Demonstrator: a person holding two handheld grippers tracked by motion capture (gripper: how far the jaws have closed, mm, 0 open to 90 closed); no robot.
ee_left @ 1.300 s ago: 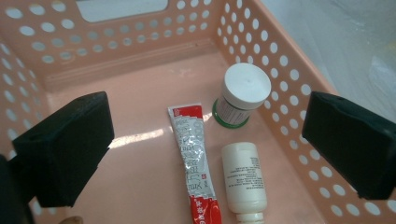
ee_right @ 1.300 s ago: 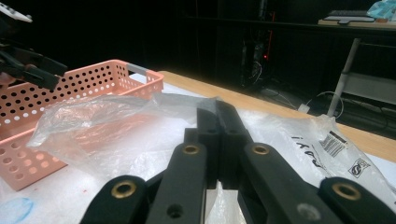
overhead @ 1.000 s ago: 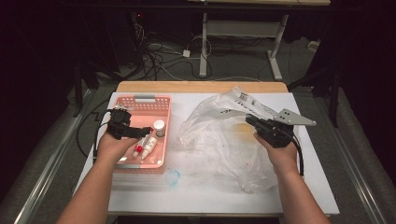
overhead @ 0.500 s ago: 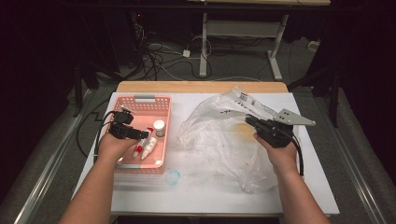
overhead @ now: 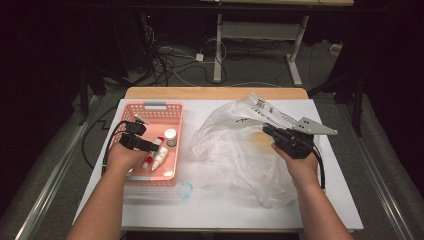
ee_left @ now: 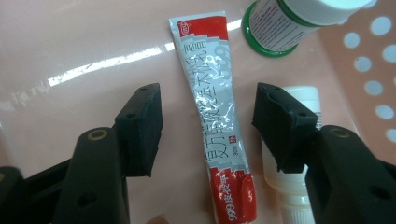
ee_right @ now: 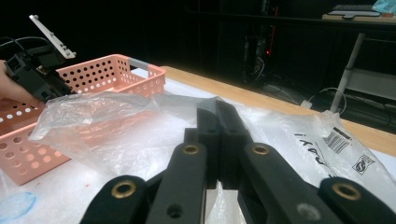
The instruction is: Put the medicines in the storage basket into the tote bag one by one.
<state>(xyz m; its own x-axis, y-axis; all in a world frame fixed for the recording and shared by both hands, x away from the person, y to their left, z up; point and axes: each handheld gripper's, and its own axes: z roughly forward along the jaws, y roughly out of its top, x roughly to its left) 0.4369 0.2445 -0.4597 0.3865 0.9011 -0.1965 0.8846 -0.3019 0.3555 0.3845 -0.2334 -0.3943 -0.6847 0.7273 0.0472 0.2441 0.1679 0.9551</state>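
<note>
A silver tube (ee_left: 219, 126) with a red crimped end and printed lettering lies flat on the pink basket's (overhead: 172, 114) floor, while a clear crumpled plastic bag (overhead: 240, 150) sprawls across the counter.

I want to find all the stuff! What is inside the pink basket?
Inside the pink basket lie a red and silver tube, a white bottle beside it, and a green-rimmed white jar. The left gripper and hand cover part of the basket floor.

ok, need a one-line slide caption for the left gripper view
Left gripper, jaws just closing, straddles a red-and-silver tube on the pink basket floor, not yet pinching it.
</note>
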